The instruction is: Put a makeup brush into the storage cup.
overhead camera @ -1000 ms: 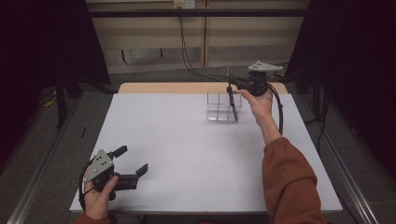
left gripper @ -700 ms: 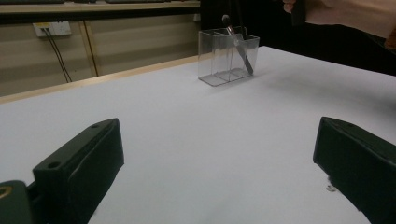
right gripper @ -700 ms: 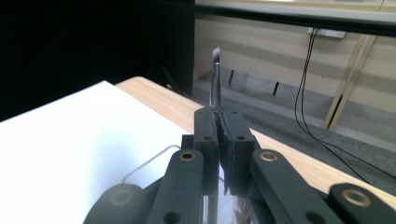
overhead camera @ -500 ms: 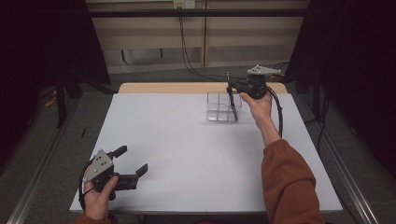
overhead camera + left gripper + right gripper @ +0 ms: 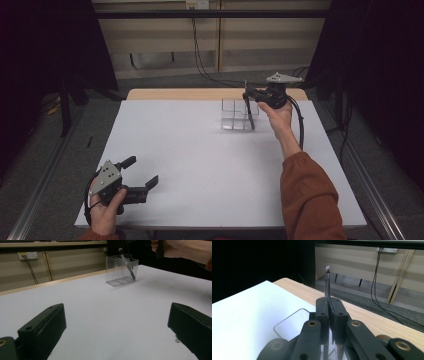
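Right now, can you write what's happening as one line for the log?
right claw: shut on makeup brush | brush: lower end in clear organizer | left claw: open, nothing held, near table front edge

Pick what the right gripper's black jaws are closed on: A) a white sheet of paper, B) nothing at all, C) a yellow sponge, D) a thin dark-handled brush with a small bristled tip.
D: in the right gripper view the right gripper has its jaws pressed together on the thin dark-handled brush, whose bristled tip rises above them, over the clear plastic compartment box.
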The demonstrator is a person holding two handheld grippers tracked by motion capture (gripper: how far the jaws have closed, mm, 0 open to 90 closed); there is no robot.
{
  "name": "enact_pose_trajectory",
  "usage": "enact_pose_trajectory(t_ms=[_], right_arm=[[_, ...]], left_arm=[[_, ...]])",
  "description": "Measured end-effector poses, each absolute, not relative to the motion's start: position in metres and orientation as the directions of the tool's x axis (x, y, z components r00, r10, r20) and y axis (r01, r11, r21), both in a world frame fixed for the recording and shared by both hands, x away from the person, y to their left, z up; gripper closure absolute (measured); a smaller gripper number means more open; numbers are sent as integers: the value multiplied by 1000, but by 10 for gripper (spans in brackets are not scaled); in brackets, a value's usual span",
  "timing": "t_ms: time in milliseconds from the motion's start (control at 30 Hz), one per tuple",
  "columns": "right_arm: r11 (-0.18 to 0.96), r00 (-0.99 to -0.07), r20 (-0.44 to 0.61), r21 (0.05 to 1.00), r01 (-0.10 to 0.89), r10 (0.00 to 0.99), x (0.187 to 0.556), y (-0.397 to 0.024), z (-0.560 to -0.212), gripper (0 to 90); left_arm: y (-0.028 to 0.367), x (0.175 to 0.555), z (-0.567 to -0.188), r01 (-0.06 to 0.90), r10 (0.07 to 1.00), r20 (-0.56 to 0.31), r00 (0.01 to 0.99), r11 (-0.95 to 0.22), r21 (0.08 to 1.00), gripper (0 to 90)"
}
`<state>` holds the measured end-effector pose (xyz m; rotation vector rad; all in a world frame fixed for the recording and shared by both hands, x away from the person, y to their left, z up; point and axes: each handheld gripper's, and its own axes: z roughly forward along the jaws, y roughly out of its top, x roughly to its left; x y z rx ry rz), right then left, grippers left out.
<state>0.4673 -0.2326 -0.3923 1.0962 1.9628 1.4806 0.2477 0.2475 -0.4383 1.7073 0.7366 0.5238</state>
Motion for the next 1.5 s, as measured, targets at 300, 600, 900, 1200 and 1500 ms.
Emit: enact_pose_trajectory(t_ms=[300, 600, 900, 1200, 1500], right_arm=[[98, -580, 126, 936, 339, 805, 466, -237, -402, 857], [94, -585, 130, 937, 337, 800, 465, -238, -403, 856], [98, -583, 131, 934, 345, 802, 466, -238, -407, 838], [96, -564, 123, 935, 342, 817, 464, -240, -409, 678], [106, -562, 104, 939, 328, 821, 459, -244, -408, 443]], left_arm=[[247, 248, -438, 203, 710, -30, 704, -160, 966, 17], [247, 248, -438, 203, 710, -31, 704, -159, 966, 18], [247, 248, -438, 203, 710, -32, 704, -158, 966, 18], [247, 248, -438, 202, 712, -30, 702, -158, 967, 18], [247, 248, -438, 203, 712, -31, 701, -159, 966, 17]])
